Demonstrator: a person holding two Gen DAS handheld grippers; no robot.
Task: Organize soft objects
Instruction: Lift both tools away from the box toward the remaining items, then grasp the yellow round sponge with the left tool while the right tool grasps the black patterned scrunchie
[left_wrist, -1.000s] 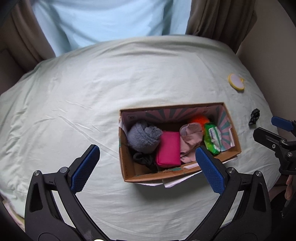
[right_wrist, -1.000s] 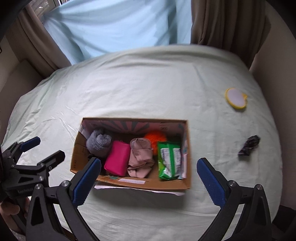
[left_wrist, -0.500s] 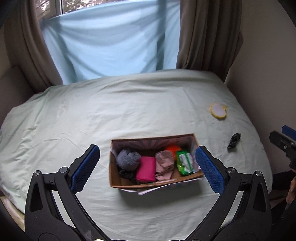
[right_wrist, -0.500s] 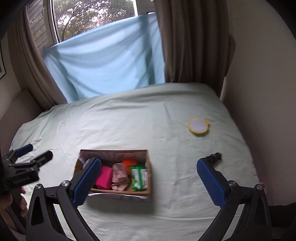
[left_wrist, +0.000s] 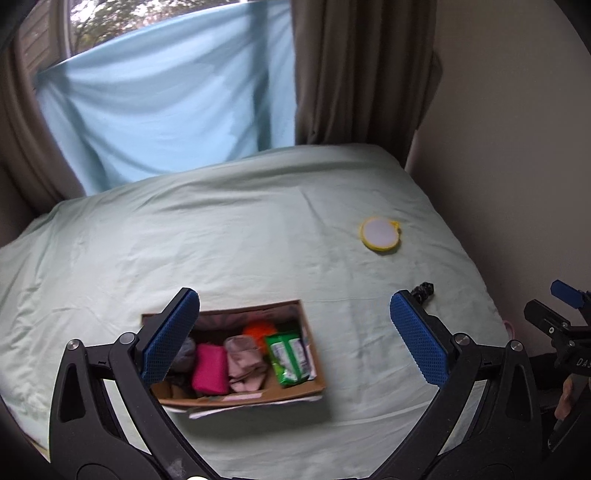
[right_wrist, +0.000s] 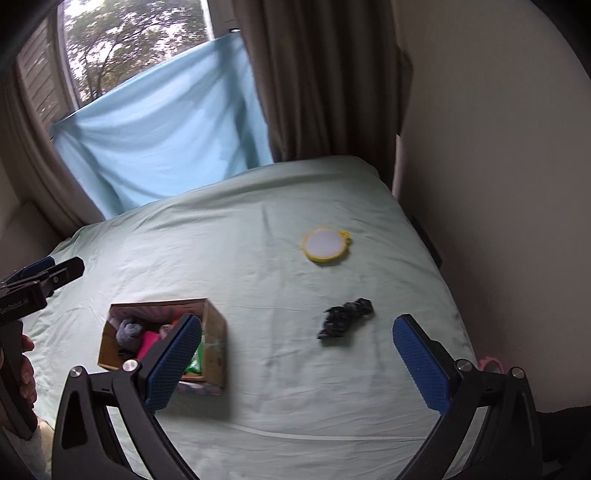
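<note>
Both grippers hang above a bed (left_wrist: 240, 236) covered in a pale green sheet. The left gripper (left_wrist: 295, 339) has its jaws wide apart and holds nothing; the right gripper (right_wrist: 295, 358) is the same — jaws spread, nothing between them.

A box (left_wrist: 280, 395) of cardboard sits on the near part of the bed, open at the top. Inside, packed side by side from left to right in the left wrist view: a grey roll (left_wrist: 186, 352), a pink pouch (left_wrist: 210, 369), a mauve cloth (left_wrist: 243, 363) and a green packet (left_wrist: 290, 356), with an orange ball (left_wrist: 258, 328) behind them at the far wall.

Two items lie loose on the sheet, well apart from the box. A dark scrunchie (right_wrist: 345, 321) lies to the right of it — between the right gripper's fingers in the right wrist view. A yellow disc (right_wrist: 325, 243) lies flat farther back, toward the wall.

Behind the bed hang a blue sheet (right_wrist: 159, 122) and brown curtains (right_wrist: 325, 74) over a window.

A hand (right_wrist: 26, 365) grips the left gripper's handle at the left edge of the right wrist view.
</note>
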